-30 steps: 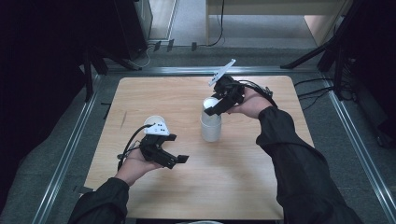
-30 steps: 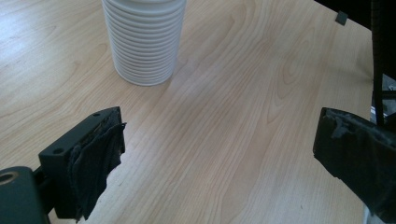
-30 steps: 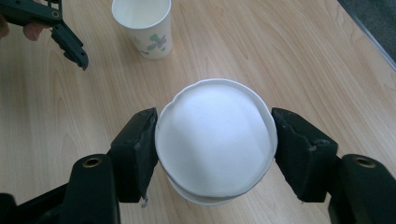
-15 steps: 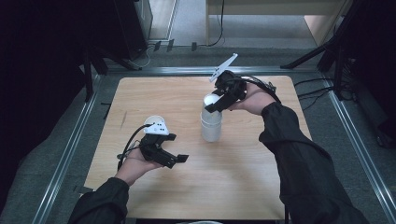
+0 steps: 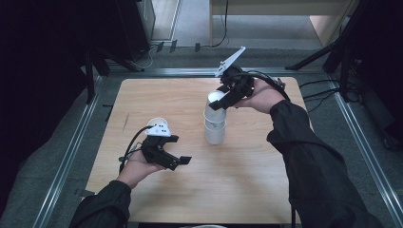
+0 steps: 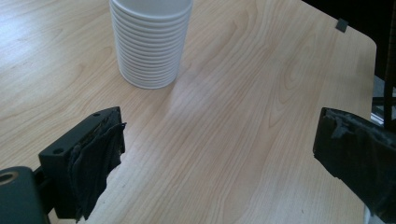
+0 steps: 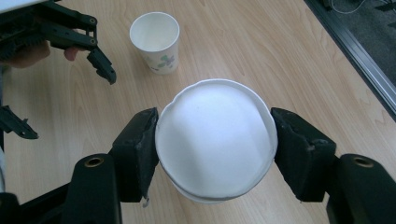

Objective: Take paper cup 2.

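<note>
A stack of white paper cups (image 5: 214,130) stands mid-table, its ribbed rims close ahead in the left gripper view (image 6: 152,44). My right gripper (image 5: 218,102) is shut on the top cup (image 5: 215,98), which sits partly raised out of the stack. In the right gripper view both jaws of the right gripper (image 7: 215,144) press the sides of that cup's round rim (image 7: 215,137). My left gripper (image 5: 177,161) hovers low at the front left, jaws wide open with nothing between them (image 6: 215,154). A single printed paper cup (image 5: 157,124) stands upright just behind it (image 7: 155,41).
The light wooden table (image 5: 247,190) has bare board in front of and to the right of the stack. Metal rails (image 5: 71,147) run along both sides. Dark stands and cables lie beyond the far edge.
My right gripper has risen a little with the top cup, drawing it partly out of the stack. The left gripper has stayed put.
</note>
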Tool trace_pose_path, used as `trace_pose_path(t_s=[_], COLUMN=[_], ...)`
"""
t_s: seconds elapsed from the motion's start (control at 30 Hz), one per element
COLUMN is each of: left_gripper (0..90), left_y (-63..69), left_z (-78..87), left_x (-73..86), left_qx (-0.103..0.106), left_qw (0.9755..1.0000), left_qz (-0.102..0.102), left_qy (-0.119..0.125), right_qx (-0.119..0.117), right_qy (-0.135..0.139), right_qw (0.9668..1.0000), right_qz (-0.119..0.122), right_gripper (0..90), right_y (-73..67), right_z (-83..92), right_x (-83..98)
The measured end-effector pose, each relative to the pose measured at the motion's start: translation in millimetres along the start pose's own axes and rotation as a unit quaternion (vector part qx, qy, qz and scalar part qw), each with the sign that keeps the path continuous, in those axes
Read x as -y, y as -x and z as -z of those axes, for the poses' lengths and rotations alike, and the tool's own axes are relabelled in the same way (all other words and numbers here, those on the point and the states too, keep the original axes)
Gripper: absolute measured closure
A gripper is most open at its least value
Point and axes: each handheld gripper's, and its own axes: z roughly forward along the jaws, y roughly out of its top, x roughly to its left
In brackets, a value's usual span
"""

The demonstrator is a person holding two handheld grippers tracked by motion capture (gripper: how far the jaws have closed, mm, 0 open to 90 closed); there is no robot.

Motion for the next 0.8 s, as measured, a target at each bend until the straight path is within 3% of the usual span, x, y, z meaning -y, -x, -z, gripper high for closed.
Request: trace_pose_path(t_s=[0.47, 0.8], left_gripper=[2.3, 2.2], left_y=[-0.6, -1.3], left_z=[1.1, 2.9], left_x=[-0.6, -0.9], left_qx=[0.0, 0.0], left_qw=[1.0, 1.0], left_qz=[0.002, 0.001], left_qy=[0.003, 0.006], right_qx=[0.004, -0.008], right_qy=[0.003, 0.007], right_qw=[0.9999, 0.9998], right_qz=[0.009, 0.015], right_gripper=[36.1, 36.2], right_y=[-6.4, -14.3], right_z=[19.8, 29.6], right_x=[-8.3, -14.1])
